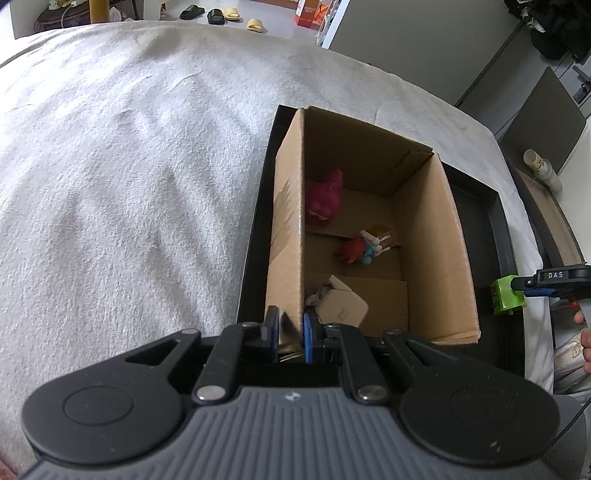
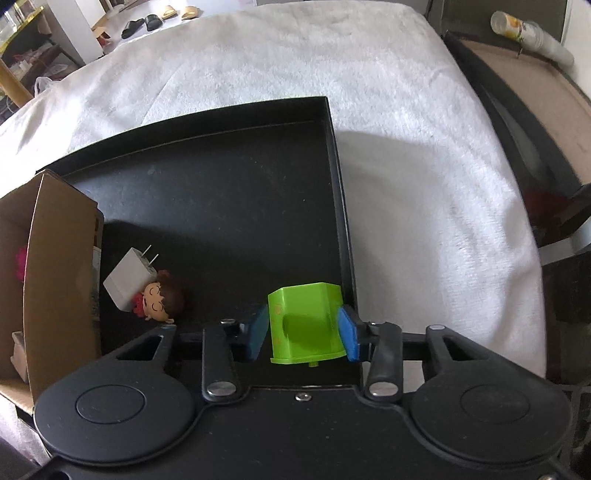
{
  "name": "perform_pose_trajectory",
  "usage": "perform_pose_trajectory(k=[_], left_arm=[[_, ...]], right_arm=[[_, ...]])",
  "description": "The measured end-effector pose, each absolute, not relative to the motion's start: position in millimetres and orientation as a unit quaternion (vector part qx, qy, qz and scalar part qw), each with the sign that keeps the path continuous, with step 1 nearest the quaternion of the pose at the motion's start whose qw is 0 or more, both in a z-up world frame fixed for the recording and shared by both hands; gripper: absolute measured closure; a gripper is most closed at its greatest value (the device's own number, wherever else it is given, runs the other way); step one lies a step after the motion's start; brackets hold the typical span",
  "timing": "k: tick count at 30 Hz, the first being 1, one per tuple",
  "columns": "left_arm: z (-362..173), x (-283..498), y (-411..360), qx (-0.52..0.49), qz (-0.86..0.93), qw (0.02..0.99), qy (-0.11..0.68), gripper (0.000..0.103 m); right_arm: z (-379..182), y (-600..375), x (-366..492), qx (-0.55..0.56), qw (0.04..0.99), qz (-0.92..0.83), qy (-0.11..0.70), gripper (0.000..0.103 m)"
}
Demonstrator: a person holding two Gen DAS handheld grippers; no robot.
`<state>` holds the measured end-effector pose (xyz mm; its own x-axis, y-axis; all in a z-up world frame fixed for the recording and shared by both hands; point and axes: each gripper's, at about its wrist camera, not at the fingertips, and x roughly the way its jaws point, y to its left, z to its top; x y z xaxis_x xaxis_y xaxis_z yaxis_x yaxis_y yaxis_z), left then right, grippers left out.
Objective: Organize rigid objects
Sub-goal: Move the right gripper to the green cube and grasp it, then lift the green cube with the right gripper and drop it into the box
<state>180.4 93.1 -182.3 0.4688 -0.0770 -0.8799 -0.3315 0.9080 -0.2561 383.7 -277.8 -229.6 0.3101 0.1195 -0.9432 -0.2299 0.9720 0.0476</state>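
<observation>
A brown cardboard box (image 1: 428,236) stands in a black tray (image 1: 491,236) on a white bed. Inside lie a pink plush (image 1: 325,199), a small red and white figure (image 1: 360,249) and a small tan carton (image 1: 341,306). My left gripper (image 1: 290,332) is shut on the box's near left wall. My right gripper (image 2: 304,328) is shut on a green block (image 2: 304,325) and holds it over the tray's (image 2: 221,192) right part; the block also shows in the left wrist view (image 1: 506,297). A white plug adapter (image 2: 127,282) and a doll head (image 2: 160,299) lie in the tray beside the box (image 2: 55,266).
The white blanket (image 1: 129,166) covers the bed around the tray. A bedside board with a bottle (image 2: 528,27) lies to the right. Slippers (image 1: 221,14) lie on the floor beyond the bed. A hand (image 1: 583,332) shows at the right edge.
</observation>
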Motion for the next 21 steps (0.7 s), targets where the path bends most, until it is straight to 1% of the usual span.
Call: perform_pose_trajectory(k=[2, 7, 15, 21], left_arm=[[-182.4, 180.3, 92.7, -0.199, 0.077, 0.833, 0.51, 0.091], [-182.2, 180.5, 92.4, -0.197, 0.078, 0.833, 0.511, 0.091], [-182.2, 180.5, 92.0, -0.194, 0.079, 0.834, 0.511, 0.091], [-182.0, 180.3, 91.9, -0.192, 0.079, 0.834, 0.512, 0.091]], right_arm=[[-235.2, -279.6, 385.4, -0.05, 0.805, 0.103, 0.582, 0.066], [-238.3, -283.3, 387.4, -0.042, 0.806, 0.108, 0.58, 0.064], [-245.2, -289.2, 390.3, -0.015, 0.798, 0.106, 0.593, 0.055], [-246.0, -280.5, 383.0, 0.003, 0.786, 0.127, 0.605, 0.055]])
